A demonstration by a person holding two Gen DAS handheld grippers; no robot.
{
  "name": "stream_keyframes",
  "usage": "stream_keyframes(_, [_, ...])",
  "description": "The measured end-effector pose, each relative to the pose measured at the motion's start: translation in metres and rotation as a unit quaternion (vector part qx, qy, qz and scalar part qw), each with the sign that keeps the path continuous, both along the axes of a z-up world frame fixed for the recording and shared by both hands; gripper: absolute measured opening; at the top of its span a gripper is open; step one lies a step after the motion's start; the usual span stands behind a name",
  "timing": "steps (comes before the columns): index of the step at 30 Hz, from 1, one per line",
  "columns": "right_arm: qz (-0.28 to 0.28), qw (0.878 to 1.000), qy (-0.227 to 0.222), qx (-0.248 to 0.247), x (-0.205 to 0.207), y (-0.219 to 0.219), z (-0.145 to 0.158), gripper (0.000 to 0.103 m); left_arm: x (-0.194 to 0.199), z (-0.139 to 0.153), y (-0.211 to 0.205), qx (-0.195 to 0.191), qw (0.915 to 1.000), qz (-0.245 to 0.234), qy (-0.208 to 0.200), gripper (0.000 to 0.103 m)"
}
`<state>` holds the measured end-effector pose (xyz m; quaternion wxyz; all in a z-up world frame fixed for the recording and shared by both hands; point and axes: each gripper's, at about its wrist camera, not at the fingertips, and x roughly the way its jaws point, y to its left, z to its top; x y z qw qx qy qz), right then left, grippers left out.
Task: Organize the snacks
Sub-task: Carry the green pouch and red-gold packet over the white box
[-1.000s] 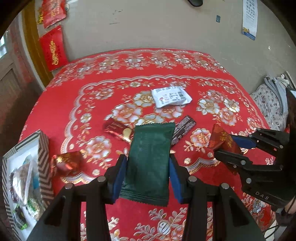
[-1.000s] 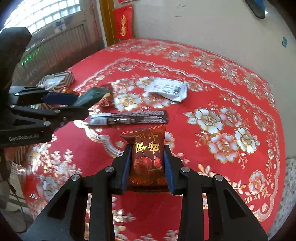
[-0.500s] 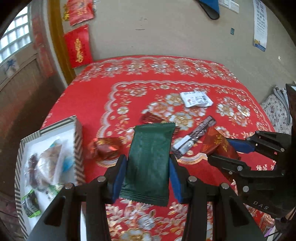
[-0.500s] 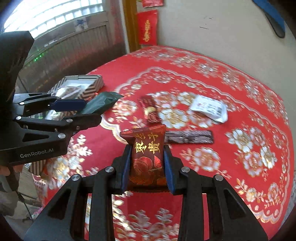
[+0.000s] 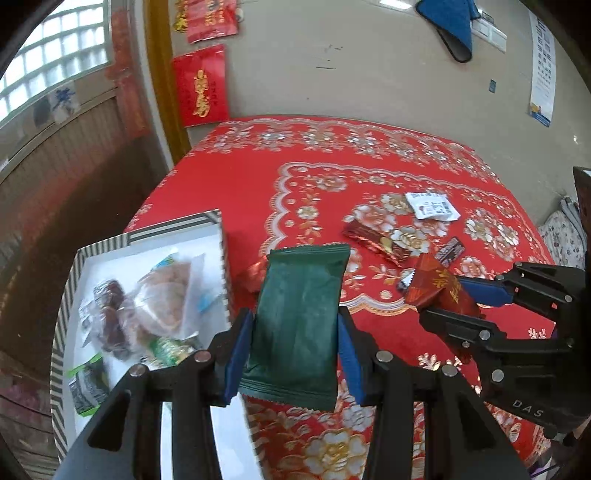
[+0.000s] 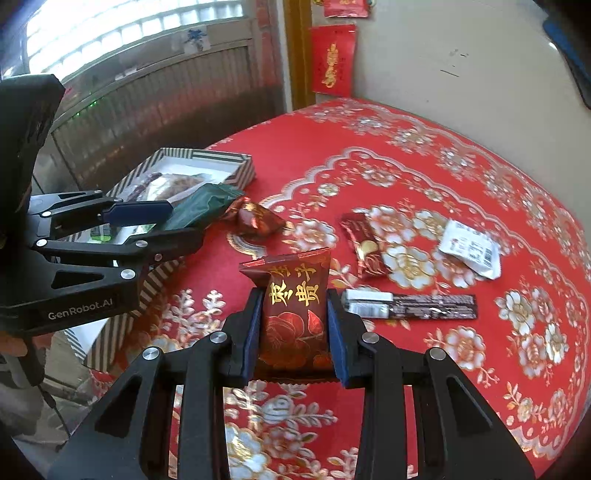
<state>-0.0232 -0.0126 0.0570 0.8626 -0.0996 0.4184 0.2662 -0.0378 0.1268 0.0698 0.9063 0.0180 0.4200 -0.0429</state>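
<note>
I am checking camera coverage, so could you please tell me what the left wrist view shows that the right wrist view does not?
Only the left wrist view looks down into the striped box, showing clear-bagged snacks and a green-labelled packet; it also shows a hanging blue cloth.

Only the right wrist view shows the black snack bar full length and the foil-wrapped candy unobstructed.

Both show the green packet in the left hand-held gripper, the red packet in the right hand-held gripper, and the white packet.
</note>
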Motion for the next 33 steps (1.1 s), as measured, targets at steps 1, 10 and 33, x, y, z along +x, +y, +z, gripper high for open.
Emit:
stream_keyframes(1, [0.002,1.000,0.000,-0.001,-0.001,0.003,0.000,0.032,-0.001,0.000,0.003,0.000,1.0000,0.003,-0.001,0.047])
stream_keyframes(10, [0.019,1.000,-0.001,-0.002,-0.003,0.026,0.002,0.032,-0.010,0.001,0.024,-0.002,0.9998,0.020,-0.008,0.047])
stream_keyframes(33, [0.075,0.997,-0.001,-0.005,-0.010,0.091,0.008,0.032,-0.024,-0.007,0.072,0.000,0.9977,0.068,-0.005,0.047])
